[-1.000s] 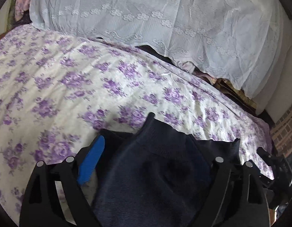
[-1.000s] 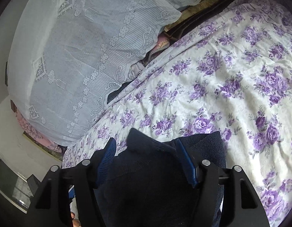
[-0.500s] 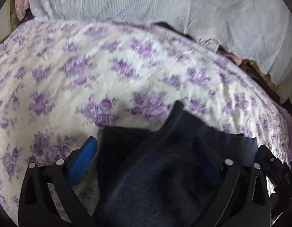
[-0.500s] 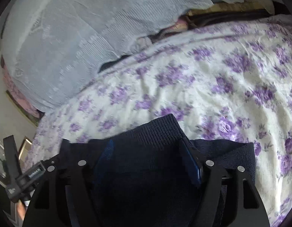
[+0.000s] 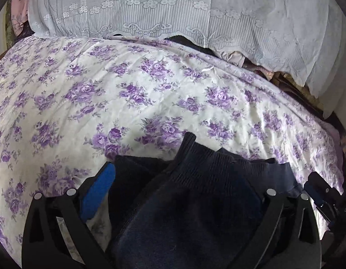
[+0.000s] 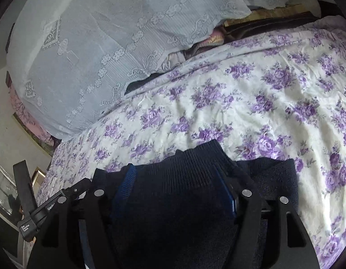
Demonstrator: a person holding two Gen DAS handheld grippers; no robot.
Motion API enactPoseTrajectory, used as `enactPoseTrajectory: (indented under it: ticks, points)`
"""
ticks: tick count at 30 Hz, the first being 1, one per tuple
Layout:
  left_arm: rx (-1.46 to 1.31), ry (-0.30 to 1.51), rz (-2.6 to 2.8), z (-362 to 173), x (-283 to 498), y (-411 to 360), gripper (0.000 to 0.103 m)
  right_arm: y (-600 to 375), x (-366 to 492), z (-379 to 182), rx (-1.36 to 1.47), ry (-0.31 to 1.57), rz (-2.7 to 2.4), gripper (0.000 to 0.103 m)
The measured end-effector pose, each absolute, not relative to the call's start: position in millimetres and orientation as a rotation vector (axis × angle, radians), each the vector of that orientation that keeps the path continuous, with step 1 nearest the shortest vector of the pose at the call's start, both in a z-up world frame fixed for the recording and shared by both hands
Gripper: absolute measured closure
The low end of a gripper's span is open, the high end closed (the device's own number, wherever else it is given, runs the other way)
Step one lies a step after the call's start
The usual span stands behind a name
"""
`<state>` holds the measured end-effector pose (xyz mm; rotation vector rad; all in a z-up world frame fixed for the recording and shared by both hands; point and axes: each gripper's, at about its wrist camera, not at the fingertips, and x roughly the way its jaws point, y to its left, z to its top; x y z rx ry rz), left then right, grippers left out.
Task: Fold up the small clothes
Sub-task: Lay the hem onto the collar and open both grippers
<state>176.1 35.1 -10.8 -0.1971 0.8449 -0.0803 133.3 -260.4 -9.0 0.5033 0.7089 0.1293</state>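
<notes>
Dark knit garment point(image 5: 195, 201) on floral bedsheet point(image 5: 128, 94), lace-covered pillow point(image 5: 173, 6) behind

We see the knit garment point(image 5: 195, 201) lying on the bedsheet point(image 5: 105, 103) at the near edge of the bed, its ribbed hem toward the far side. The left hand-held gripper point(image 5: 184, 192) straddles it, one finger point(image 5: 96, 192) just left of the cloth, over the sheet. The right hand-held gripper point(image 6: 175, 190) has a finger point(image 6: 124, 186) at each side of the hem fold. Behind the sheet, along the far side of the bed, lies the lace-covered bedding pile point(image 5: 195, 11). The right hand-held gripper's tip shows at the right edge of the left view.
</notes>
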Motion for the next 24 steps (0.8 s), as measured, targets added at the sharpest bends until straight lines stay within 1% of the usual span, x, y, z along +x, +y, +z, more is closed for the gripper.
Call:
enactPoseTrajectory:
  ticks: [2, 3, 5, 8, 10, 13, 15, 16, 17, 18, 21, 24]
  points:
    - [-0.109, 0.976, -0.001, -40.7, 194.2, 29.3, 0.004, -258.4, 144.6, -31.5, 0.472, 0.795, 0.081, 0.033]
    - [-0.136, 1.026, -0.015, -55.7, 200.2, 30.7, 0.004, -258.0, 148.6, -41.7, 0.466, 0.819, 0.091, 0.033]
    - [-0.234, 1.022, -0.027, -52.4, 199.6, 44.3, 0.004, -254.8, 144.6, -37.3, 0.444, 0.801, 0.077, 0.033]
    - [-0.252, 0.976, 0.008, -36.0, 189.6, 51.2, 0.005, -242.2, 130.9, -20.3, 0.385, 0.750, 0.049, 0.033]
    - [-0.242, 0.933, -0.036, -20.4, 179.2, 46.6, 0.005, -224.5, 125.1, -10.3, 0.283, 0.743, 0.060, 0.032]
    - [-0.139, 0.900, -0.078, -8.2, 164.3, 25.7, 0.005, -195.8, 121.4, -15.4, 0.094, 0.768, 0.019, 0.023]
    - [-0.042, 0.930, -0.057, -21.9, 165.3, 6.9, 0.005, -184.2, 129.7, -37.3, -0.009, 0.859, -0.005, 0.015]
    - [0.028, 0.973, -0.044, -39.0, 170.3, -2.5, 0.004, -183.9, 130.0, -40.7, -0.024, 0.852, -0.007, 0.015]
    - [0.045, 0.968, -0.050, -49.3, 170.8, -3.7, 0.004, -186.9, 130.2, -39.3, -0.007, 0.856, -0.007, 0.015]
    - [0.012, 0.927, -0.045, -49.2, 167.8, -0.1, 0.004, -189.2, 130.0, -38.5, 0.004, 0.858, -0.002, 0.014]
    - [-0.037, 0.960, -0.055, -41.1, 171.0, 10.0, 0.004, -191.8, 127.5, -35.6, 0.023, 0.851, 0.004, 0.014]
    - [-0.127, 0.917, -0.057, -22.5, 162.4, 24.3, 0.005, -194.8, 112.3, -17.2, 0.089, 0.807, 0.031, 0.014]
